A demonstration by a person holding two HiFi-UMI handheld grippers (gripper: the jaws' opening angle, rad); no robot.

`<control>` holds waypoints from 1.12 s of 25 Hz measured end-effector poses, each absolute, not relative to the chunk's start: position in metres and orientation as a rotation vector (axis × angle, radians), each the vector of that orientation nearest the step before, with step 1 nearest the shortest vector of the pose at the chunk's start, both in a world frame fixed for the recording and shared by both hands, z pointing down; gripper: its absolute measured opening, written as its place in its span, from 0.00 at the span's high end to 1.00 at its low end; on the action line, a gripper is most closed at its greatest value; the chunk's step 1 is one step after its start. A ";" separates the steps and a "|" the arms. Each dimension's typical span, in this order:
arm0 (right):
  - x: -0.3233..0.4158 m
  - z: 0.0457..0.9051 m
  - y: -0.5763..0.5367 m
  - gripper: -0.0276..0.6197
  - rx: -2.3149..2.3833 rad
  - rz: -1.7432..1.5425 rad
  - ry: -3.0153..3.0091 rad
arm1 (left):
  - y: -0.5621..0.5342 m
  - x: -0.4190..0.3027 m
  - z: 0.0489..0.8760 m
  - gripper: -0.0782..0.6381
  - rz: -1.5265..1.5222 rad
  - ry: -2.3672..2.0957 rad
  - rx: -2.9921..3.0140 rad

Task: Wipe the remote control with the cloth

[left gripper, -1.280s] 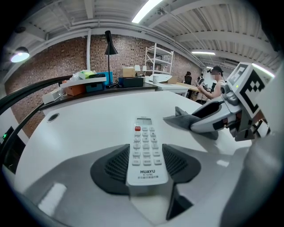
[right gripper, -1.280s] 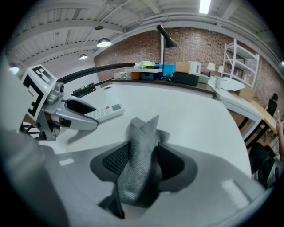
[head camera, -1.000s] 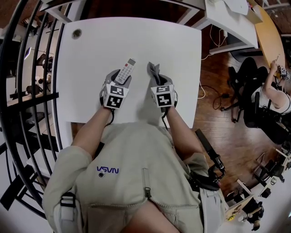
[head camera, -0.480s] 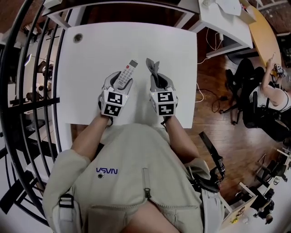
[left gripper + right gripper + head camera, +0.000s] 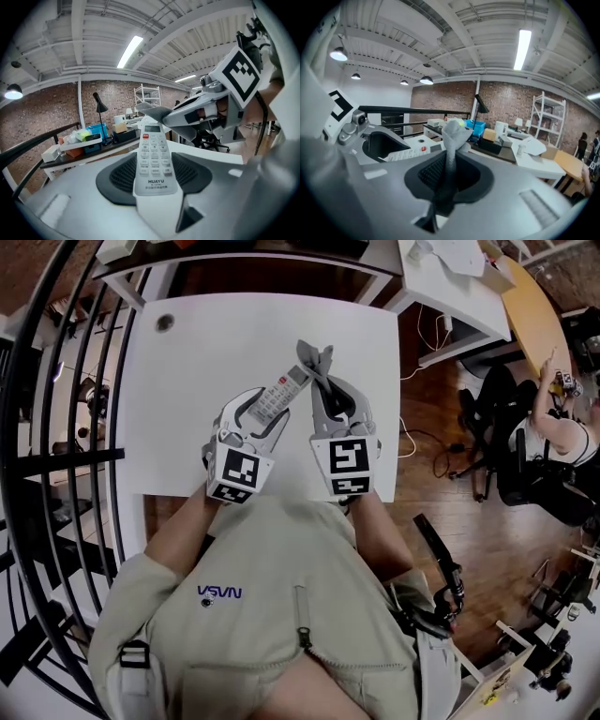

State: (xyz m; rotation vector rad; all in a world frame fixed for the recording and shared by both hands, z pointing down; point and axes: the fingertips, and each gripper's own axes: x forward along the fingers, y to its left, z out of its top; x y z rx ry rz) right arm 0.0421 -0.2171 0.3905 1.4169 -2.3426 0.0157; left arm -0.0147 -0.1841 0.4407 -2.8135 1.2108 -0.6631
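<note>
Above the white table (image 5: 197,352), our left gripper (image 5: 265,407) is clamped on the remote control (image 5: 284,393), buttons facing up. Our right gripper (image 5: 330,399) pinches the grey cloth (image 5: 314,360), whose tip sits just beside the remote's far end, over the table.

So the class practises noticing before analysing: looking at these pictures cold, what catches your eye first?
The white push-button remote control with its red power key stands out, clamped lengthwise in the left gripper over the white rectangular table. Right beside it, the right gripper pinches a crumpled grey cloth, its tip close to the remote's far end.
</note>
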 end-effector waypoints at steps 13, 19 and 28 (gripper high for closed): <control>-0.032 0.387 -0.149 0.91 0.940 -0.077 -2.368 | -0.160 -0.027 0.420 0.55 -0.657 1.176 -2.602; -0.033 0.379 -0.139 0.91 0.885 -0.060 -2.388 | -0.150 -0.022 0.419 0.55 -0.669 1.145 -2.572; 0.025 0.348 -0.190 0.90 1.302 -0.211 -2.174 | -0.146 -0.016 0.404 0.55 -0.680 1.117 -2.480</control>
